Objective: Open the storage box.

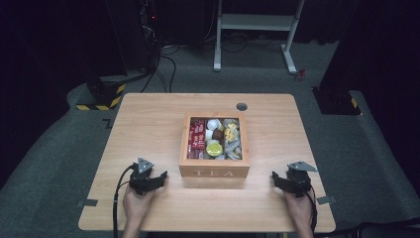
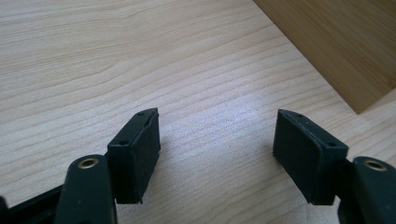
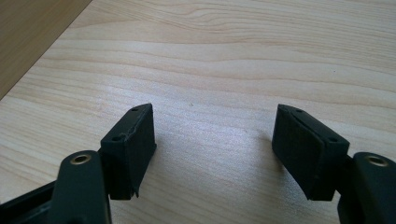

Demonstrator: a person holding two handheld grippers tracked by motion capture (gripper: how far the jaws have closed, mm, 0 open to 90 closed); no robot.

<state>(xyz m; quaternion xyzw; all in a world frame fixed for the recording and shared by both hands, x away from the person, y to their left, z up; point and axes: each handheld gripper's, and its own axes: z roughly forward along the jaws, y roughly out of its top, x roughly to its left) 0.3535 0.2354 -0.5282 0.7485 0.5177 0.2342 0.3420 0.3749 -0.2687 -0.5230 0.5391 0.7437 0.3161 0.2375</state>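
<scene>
A wooden box marked TEA (image 1: 214, 171) stands open in the middle of the table, holding red packets (image 1: 197, 135), a white cup (image 1: 213, 124), a green-lidded pod (image 1: 214, 148) and yellow and grey sachets (image 1: 232, 139). My left gripper (image 1: 157, 179) rests on the table left of the box, open, with nothing between its jaws (image 2: 215, 116). My right gripper (image 1: 278, 179) rests right of the box, open and empty too (image 3: 214, 112). The box's wall shows at the top right of the left gripper view (image 2: 341, 42) and at the top left of the right gripper view (image 3: 32, 32).
The light wooden table (image 1: 148, 124) has a round cable hole (image 1: 241, 106) behind the box. Grey tape tabs (image 1: 87, 202) mark its front corners. A white desk frame (image 1: 257, 25) and dark stands sit on the carpet beyond.
</scene>
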